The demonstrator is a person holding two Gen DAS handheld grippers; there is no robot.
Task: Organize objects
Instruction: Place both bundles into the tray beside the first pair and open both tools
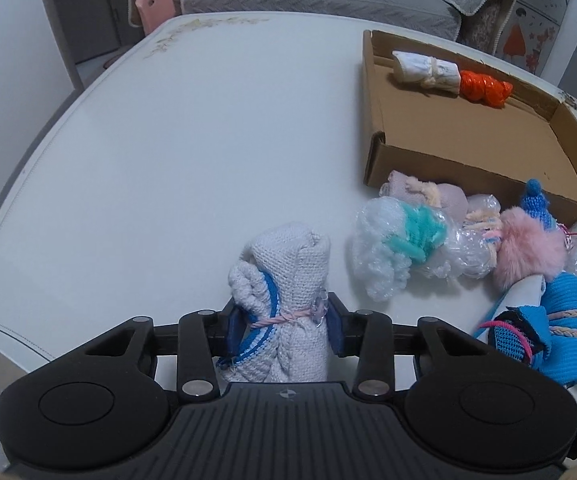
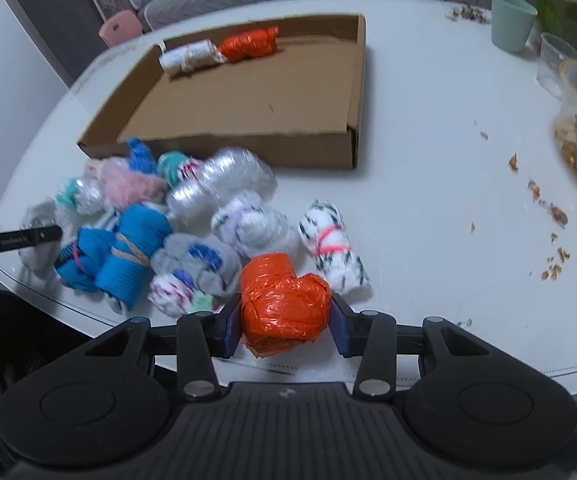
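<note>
Grippers are both loaded right now: the left gripper (image 1: 284, 326) has its blue pads clamped on a white knitted sock roll with blue stripes and a pink tie (image 1: 284, 304), and the right gripper (image 2: 286, 326) is squeezing an orange plastic-wrapped bundle (image 2: 284, 304), both low over the near edge of the white table (image 1: 168, 160). The shallow brown cardboard box (image 2: 248, 100) sits further back with only a white rolled bundle tied with cream string (image 2: 190, 57) and another orange bundle (image 2: 250, 43) along its far wall, so plenty of room. Rest of the pile — blue knit rolls, a pink fluffy one, clear bubble-wrapped lumps — sits just in front of the box's near wall. My worry: the orange wrap looks slick and squishy, so it could pop out mid-carry. The sock roll is gripped near its lower part, so it might tip or sag. Also, going low could clip the box wall or drag pile stuff along.
</note>
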